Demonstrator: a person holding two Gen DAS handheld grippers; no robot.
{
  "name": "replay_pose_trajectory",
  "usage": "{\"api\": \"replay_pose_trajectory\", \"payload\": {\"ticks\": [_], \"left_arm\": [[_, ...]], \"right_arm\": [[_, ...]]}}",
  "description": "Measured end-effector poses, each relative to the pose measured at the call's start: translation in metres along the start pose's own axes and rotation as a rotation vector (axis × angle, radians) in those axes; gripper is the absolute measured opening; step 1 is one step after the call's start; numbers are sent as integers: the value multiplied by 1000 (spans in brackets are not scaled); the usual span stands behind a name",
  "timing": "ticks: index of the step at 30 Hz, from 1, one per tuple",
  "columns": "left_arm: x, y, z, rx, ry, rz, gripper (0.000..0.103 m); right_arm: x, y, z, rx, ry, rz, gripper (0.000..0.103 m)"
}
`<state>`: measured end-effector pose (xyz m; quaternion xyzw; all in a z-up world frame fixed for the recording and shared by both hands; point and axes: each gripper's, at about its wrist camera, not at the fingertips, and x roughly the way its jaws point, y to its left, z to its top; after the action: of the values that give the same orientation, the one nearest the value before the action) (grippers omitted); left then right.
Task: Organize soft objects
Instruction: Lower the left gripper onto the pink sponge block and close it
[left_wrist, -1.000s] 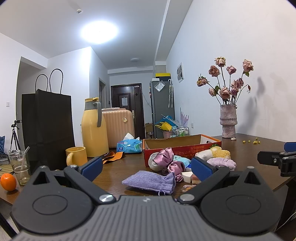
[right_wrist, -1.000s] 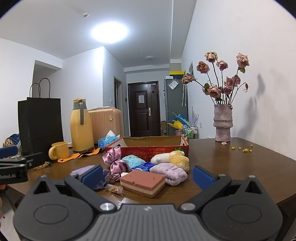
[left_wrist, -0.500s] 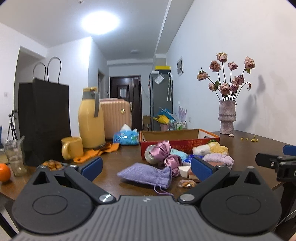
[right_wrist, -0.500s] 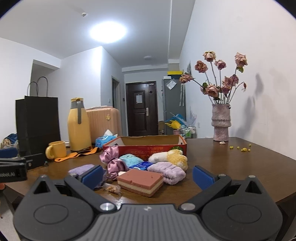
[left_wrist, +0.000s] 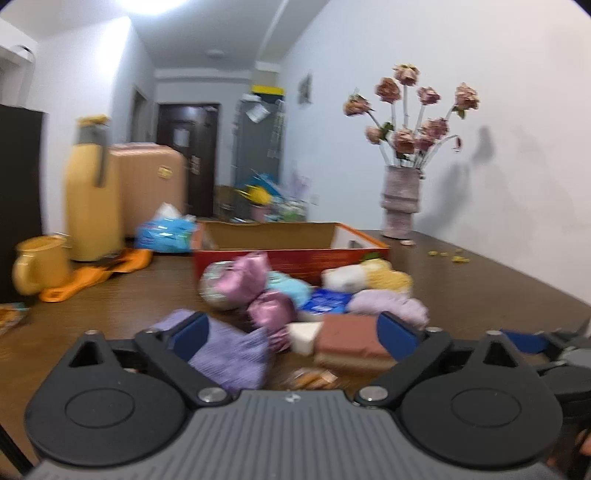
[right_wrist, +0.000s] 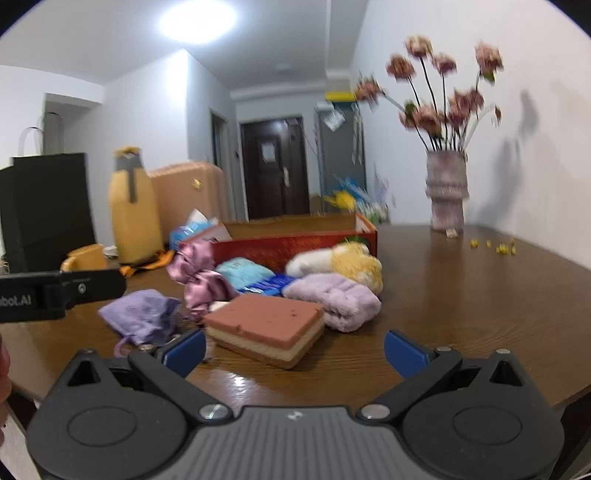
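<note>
A pile of soft things lies on the brown table in front of an open red cardboard box (left_wrist: 291, 254). My left gripper (left_wrist: 293, 334) is low over the near side of the pile and its jaws are closing. A lilac drawstring pouch (left_wrist: 232, 354) lies between them against the left finger, with a brown-and-cream sponge (left_wrist: 351, 341) by the right finger; neither is pinched. Behind sit a pink satin scrunchie (left_wrist: 258, 288) and a lavender towel (left_wrist: 388, 302). My right gripper (right_wrist: 295, 350) stands open just short of the sponge (right_wrist: 266, 325), nothing between its fingers.
A white-and-yellow plush (right_wrist: 347, 262), a teal cloth (right_wrist: 243, 271) and a blue packet (right_wrist: 273, 286) lie by the box. A yellow thermos (left_wrist: 92, 192), yellow mug (left_wrist: 37, 266), orange strap (left_wrist: 96, 273) and black bag (right_wrist: 44, 206) stand left. A vase of flowers (right_wrist: 447, 192) stands right.
Both grippers have moved forward toward the pile, which now looks larger. The lilac pouch has come between the left gripper's fingers, which stand slightly narrower. The sponge is nearer the right gripper.
</note>
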<state>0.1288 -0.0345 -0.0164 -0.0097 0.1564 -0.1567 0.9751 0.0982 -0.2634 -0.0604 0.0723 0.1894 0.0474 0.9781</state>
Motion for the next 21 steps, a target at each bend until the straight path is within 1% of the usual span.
{"api": "replay_pose_trajectory", "payload": {"ticks": [2,3,4,5,6,7,8,10,11,12,13,14,15,16,19,21], "left_arm": [[27,1,10,-48,67,-42,82],[39,0,15,-79,107,-57,79],[52,1,19,-107,141,-84,73],[62,2,21,-129,162,-104,70],[72,2,23,-145,181,-119,68],[83,2,24,-159,208,-129,65],[93,3,24,-171,234,-133,63],[112,5,23,-201,292,-129,62],[119,7,21,-225,323,-132,56],[125,8,20,-247,354,-143,51],[129,9,19,-274,386,-162,44],[132,10,17,-303,419,-181,40],[135,10,16,-329,450,-195,36],[134,10,14,-349,473,-207,33],[127,8,12,-398,504,-209,31],[119,2,12,-416,518,-240,32]], "right_arm": [[16,-7,7,46,46,5,101],[23,-11,10,68,57,10,98],[29,-14,12,94,64,16,93],[35,-18,14,118,72,25,89],[42,-22,16,148,83,41,82],[48,-26,17,172,93,54,76],[54,-29,19,196,107,65,74],[64,-36,20,254,144,93,68],[68,-39,21,275,154,105,66],[72,-41,20,297,167,118,62],[75,-43,20,313,174,126,56],[77,-44,19,324,181,137,52],[79,-45,18,327,187,147,44],[80,-45,17,330,191,153,40],[75,-50,17,325,178,147,36],[67,-58,19,323,164,150,36]]}}
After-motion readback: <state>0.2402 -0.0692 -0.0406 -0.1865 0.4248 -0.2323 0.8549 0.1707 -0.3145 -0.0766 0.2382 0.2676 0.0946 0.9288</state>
